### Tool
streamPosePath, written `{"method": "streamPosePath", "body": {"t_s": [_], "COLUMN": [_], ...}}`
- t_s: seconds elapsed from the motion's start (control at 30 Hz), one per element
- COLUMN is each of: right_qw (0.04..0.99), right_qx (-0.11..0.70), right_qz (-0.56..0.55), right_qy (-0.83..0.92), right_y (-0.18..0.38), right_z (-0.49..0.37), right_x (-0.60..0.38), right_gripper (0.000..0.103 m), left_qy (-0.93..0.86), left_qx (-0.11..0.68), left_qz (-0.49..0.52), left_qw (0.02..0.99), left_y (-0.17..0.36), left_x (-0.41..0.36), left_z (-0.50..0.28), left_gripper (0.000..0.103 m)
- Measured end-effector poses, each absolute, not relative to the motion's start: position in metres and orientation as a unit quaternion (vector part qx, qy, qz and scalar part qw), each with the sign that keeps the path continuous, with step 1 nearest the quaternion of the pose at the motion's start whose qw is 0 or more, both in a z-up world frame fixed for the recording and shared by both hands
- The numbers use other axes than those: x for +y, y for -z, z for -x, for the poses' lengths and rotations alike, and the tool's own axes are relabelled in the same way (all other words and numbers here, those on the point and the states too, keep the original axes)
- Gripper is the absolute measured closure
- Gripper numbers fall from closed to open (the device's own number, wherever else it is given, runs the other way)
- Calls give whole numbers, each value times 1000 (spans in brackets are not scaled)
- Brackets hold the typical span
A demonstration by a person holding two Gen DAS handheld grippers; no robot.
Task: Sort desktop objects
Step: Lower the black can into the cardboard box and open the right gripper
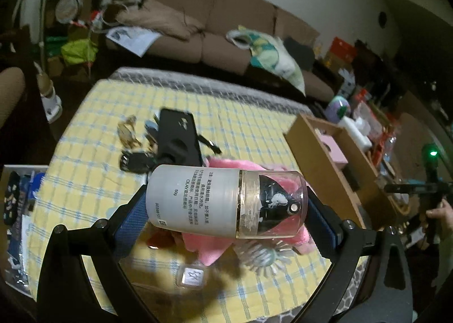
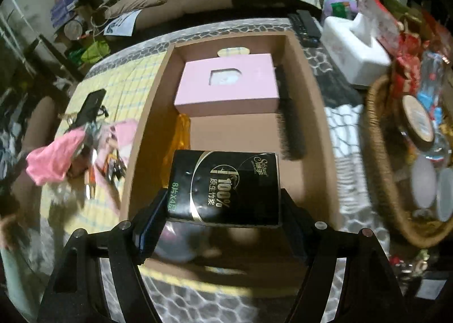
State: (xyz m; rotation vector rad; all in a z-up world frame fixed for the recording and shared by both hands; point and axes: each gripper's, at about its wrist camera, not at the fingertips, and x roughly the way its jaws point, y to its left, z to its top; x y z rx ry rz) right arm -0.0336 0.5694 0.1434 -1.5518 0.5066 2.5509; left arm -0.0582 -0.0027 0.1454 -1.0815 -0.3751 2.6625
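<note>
- Yellow checked cloth point(image 1: 226, 107) covers the table; a brown sofa point(image 1: 215, 19) stands behind it.
- My left gripper point(image 1: 226, 209) is clenched on a white lotion bottle point(image 1: 198, 195), held sideways above the cloth with its clear cap point(image 1: 283, 204) toward the right finger.
- Under the bottle I see a pink cloth point(image 1: 235, 165) and a round brush point(image 1: 263, 257); a black phone case point(image 1: 178, 136) and keys point(image 1: 134, 160) lie farther off.
- My right gripper point(image 2: 223, 218) grasps a black tissue pack point(image 2: 226, 187) by its sides, above the near part of the open cardboard box point(image 2: 308, 90).
- Inside the box, a pink box point(image 2: 226, 85) sits at the far end and a black brush point(image 2: 291, 130) lies along the right wall.
- Right of the cardboard box I note a wicker basket point(image 2: 382, 158) and a white tissue box point(image 2: 354, 48).
</note>
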Motion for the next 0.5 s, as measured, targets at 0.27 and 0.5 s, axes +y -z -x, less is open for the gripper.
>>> {"method": "streamPosePath", "body": {"t_s": [0.27,0.5], "right_qw": [98,95], "right_qx": [184,182], "right_qz": [564,578], "right_qy": [-799,-789], "right_y": [-80,-44], "right_z": [130,174], "right_x": [572,564], "right_gripper": [27,25], "left_qy": [-912,-907], "left_qx": [-135,-118], "left_qz": [364,377], "left_qw": [131,143], "left_y": [-149,-142], "left_x": [-1,6], "left_z": [58,64], "left_gripper": [3,3]}}
